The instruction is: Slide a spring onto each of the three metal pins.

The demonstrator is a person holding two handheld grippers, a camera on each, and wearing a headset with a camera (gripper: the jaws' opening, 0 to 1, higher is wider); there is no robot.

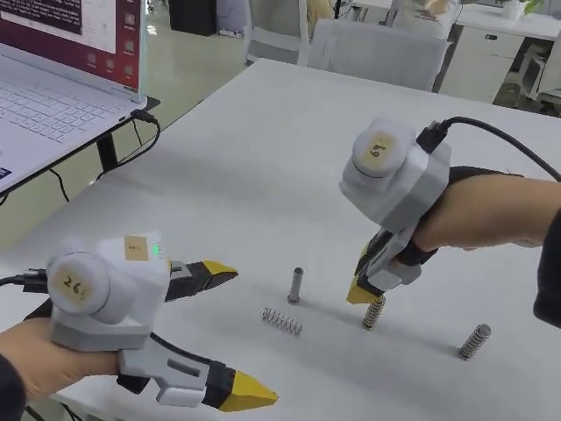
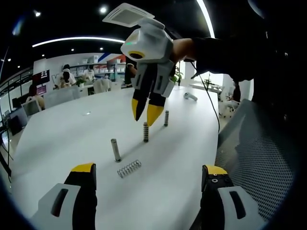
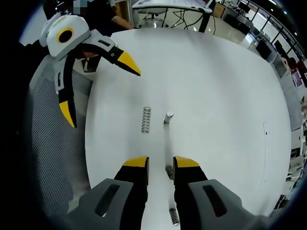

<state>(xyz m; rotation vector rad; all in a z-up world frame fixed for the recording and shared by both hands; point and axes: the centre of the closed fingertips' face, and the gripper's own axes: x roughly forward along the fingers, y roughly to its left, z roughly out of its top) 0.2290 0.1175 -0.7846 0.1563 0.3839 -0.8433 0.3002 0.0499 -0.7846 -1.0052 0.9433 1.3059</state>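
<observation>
Loose spring (image 1: pixel 281 321) is seen on the worktop (image 1: pixel 263 158) beside the bare pin (image 1: pixel 295 285). "26" is read on the wide-spread left gripper (image 1: pixel 235 331); the right gripper (image 1: pixel 362 296), slightly parted and empty, is held over a sprung pin (image 1: pixel 374 312). A laptop (image 1: pixel 53 96) is shown by the head view.

The left gripper (image 1: pixel 247 333), held low in the person's left hand (image 1: pixel 39 361), lies almost level with its jaws spread wide. The right gripper (image 1: pixel 361 294), gripped by the right hand (image 1: pixel 473 210), points steeply downward, its jaws only a narrow gap apart.
</observation>
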